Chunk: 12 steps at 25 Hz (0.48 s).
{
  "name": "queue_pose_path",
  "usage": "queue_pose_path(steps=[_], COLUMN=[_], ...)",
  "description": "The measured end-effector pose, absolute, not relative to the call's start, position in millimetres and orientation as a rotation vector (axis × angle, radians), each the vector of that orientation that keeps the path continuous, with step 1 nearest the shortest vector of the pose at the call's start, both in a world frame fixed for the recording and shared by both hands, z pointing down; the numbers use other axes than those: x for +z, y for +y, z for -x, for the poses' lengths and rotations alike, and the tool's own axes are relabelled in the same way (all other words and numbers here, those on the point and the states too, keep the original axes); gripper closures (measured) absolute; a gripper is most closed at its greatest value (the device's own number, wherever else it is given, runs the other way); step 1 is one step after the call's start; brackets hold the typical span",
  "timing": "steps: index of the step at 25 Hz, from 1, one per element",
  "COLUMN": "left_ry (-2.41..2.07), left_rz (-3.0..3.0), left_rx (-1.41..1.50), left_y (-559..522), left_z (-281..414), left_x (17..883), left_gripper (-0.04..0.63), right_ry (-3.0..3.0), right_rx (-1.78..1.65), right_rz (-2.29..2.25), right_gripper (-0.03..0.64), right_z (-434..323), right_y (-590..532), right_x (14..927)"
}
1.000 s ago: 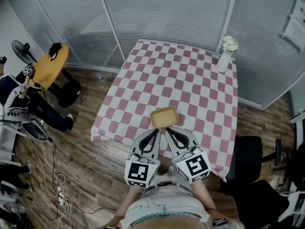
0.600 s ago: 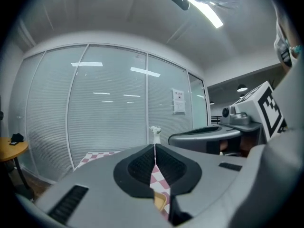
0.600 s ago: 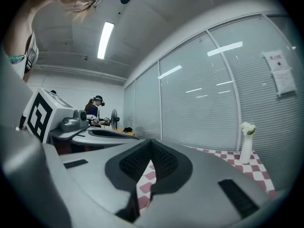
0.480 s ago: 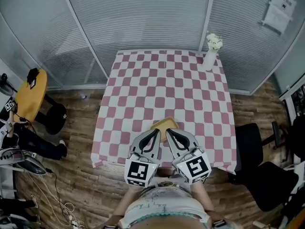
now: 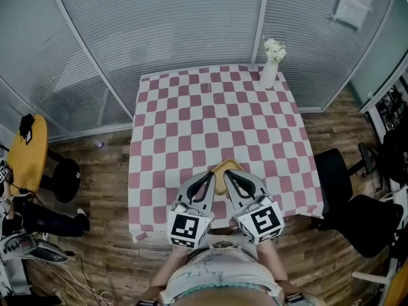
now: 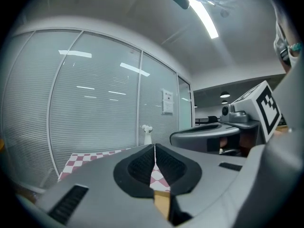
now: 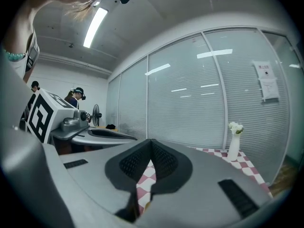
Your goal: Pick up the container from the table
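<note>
Overhead; two low views across table (image 5: pixel 191 120)

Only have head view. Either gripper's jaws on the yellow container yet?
Observer: No. The left gripper view shows the left gripper with its jaws together at the tips and nothing clamped between them.
Operator: Right one?
Observer: Same. The right gripper has its jaws meeting at the tips. Mostly checkered cloth shows through the gap behind them.
Operator: Does the left camera see the container at all?
Observer: Yes. A sliver of the yellow container shows low in the gap behind its tips.
</note>
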<state>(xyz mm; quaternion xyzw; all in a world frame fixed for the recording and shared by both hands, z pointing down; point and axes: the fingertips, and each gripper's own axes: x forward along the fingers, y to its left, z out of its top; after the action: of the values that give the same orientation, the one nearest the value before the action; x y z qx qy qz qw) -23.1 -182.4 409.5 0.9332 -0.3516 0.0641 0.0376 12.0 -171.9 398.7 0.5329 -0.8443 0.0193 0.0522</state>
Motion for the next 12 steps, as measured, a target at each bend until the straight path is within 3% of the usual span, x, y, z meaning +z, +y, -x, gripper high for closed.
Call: queue_pose_path(steps=[12], left_ry=[-0.898], left_rz=[-2.913], left_rx=[0.223], left_y=[-195], left_z=[38], left_x=[424], left_gripper=[0.577], right_ry=[-2.466], right_rx=[0.089], right_rz=[-1.746], right_gripper=[0.623], right_z=[3], right_y=[-183], right_x=[411])
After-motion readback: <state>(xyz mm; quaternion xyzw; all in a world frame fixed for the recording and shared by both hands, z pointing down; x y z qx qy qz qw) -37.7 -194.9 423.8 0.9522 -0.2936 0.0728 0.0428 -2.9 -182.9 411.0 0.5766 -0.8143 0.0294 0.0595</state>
